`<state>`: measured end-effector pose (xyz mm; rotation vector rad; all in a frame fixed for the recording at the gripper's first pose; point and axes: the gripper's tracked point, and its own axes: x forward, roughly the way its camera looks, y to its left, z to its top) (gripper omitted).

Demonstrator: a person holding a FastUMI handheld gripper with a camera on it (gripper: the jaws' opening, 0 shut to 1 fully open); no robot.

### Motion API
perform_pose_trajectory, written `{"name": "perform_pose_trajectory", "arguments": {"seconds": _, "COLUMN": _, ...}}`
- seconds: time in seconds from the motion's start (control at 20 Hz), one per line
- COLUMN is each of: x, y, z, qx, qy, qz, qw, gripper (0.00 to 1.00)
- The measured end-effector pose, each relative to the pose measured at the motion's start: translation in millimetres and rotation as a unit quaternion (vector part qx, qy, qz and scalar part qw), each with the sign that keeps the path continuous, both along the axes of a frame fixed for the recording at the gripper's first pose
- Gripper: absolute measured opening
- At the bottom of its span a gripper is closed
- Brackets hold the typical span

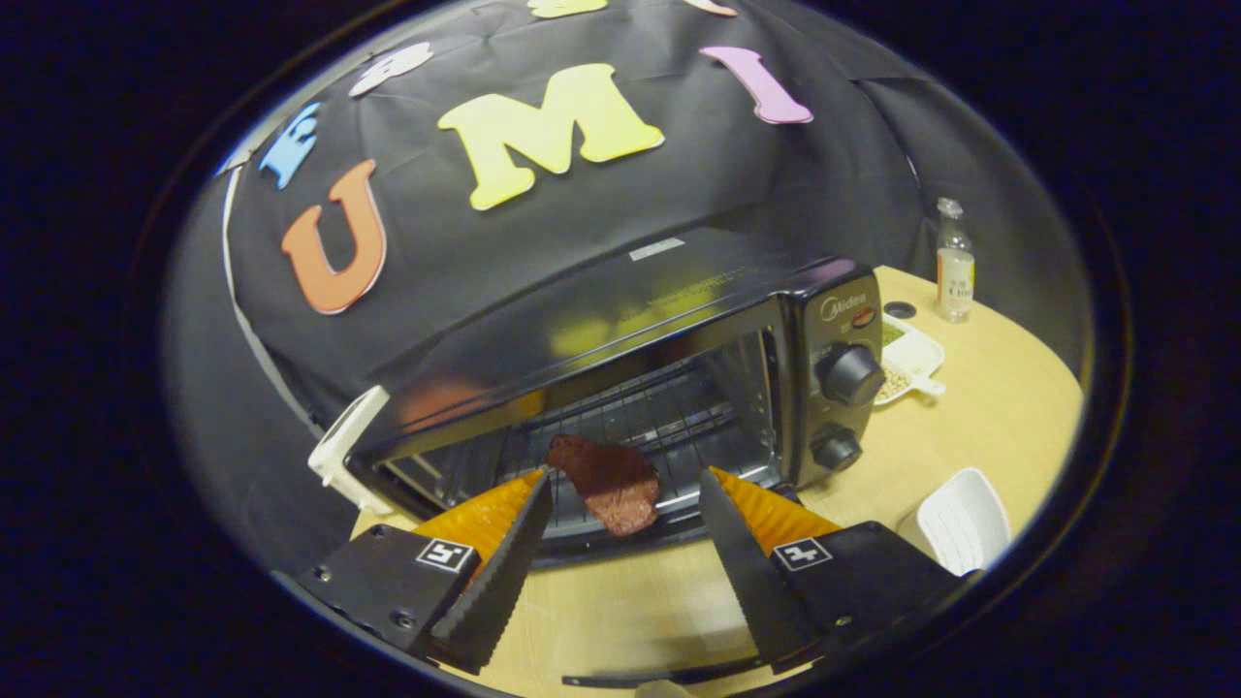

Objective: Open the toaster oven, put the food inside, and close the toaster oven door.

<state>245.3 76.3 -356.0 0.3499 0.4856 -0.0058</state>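
Already the meat [609, 482] lay on the rack inside the open oven [640, 388], the gripper [620, 485] hung just outside with jaws apart and empty, so shutting the door looked next.

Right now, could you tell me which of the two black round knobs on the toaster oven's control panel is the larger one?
The upper black knob is larger; the lower black knob beneath it is smaller. The open gripper holds nothing.
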Motion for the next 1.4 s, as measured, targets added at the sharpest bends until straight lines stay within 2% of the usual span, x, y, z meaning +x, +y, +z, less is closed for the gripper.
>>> {"name": "perform_pose_trajectory", "arguments": {"seconds": 0.15, "x": -41, "y": -14, "z": 16, "qx": -0.025, "qy": 0.009, "qz": 0.023, "qw": 0.999, "gripper": 0.97}}
{"name": "perform_pose_trajectory", "arguments": {"seconds": 0.35, "x": -93, "y": -33, "z": 19, "qx": -0.088, "qy": 0.021, "qz": 0.045, "qw": 0.995, "gripper": 0.97}}
{"name": "perform_pose_trajectory", "arguments": {"seconds": 0.5, "x": -131, "y": -35, "z": 6, "qx": -0.11, "qy": 0.04, "qz": 0.059, "qw": 0.991, "gripper": 0.97}}
{"name": "perform_pose_trajectory", "arguments": {"seconds": 0.65, "x": -161, "y": -17, "z": -6, "qx": -0.092, "qy": 0.056, "qz": 0.08, "qw": 0.991, "gripper": 0.97}}
{"name": "perform_pose_trajectory", "arguments": {"seconds": 0.8, "x": -184, "y": -5, "z": -30, "qx": -0.125, "qy": 0.076, "qz": 0.105, "qw": 0.984, "gripper": 0.98}}
{"name": "perform_pose_trajectory", "arguments": {"seconds": 1.15, "x": -199, "y": 26, "z": -93, "qx": -0.165, "qy": 0.131, "qz": 0.137, "qw": 0.968, "gripper": 0.98}}
{"name": "perform_pose_trajectory", "arguments": {"seconds": 1.4, "x": -179, "y": 40, "z": -117, "qx": -0.151, "qy": 0.149, "qz": 0.132, "qw": 0.968, "gripper": 0.98}}
